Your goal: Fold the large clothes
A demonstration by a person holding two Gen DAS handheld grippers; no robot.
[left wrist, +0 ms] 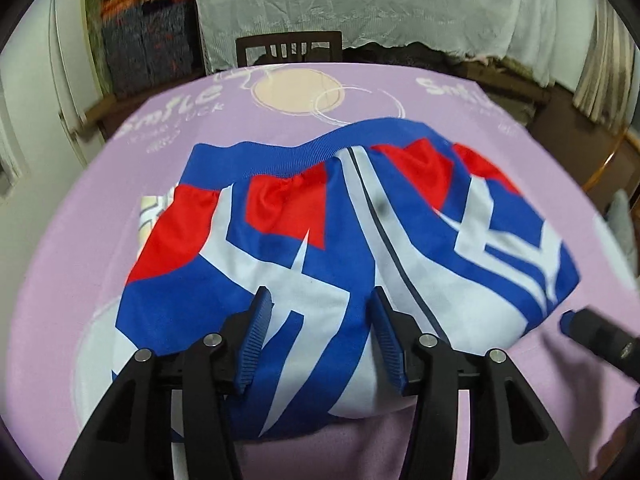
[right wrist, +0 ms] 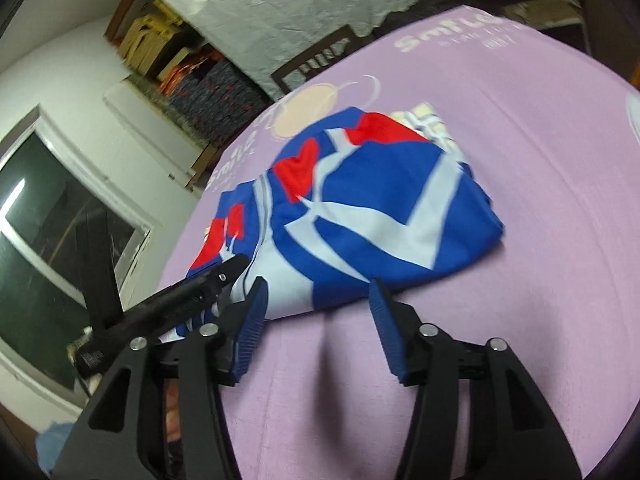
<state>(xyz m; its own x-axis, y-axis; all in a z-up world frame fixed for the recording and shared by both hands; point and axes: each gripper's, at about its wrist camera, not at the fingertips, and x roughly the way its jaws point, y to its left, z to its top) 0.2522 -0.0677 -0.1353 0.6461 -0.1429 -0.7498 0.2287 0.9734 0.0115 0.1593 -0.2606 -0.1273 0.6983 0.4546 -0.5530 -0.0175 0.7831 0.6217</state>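
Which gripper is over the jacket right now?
The left gripper, jaws open above the jacket. The right gripper hangs over bare purple cloth.

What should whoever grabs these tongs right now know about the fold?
Left tongs: open, over the near half of the jacket, pads not pressing cloth.
Right tongs: open at the jacket's near edge, nothing between the pads.
Jacket: bunched, roughly folded on the purple tablecloth, a pale garment partly under its far end.
Done: rough fold. Left: probably flatten and tidy.

Folded jacket (left wrist: 320,240) on the lilac surface (left wrist: 100,240)

Blue, red and white panels; zip and ribbed blue hem showing, bundled loosely, slightly puffed at centre.
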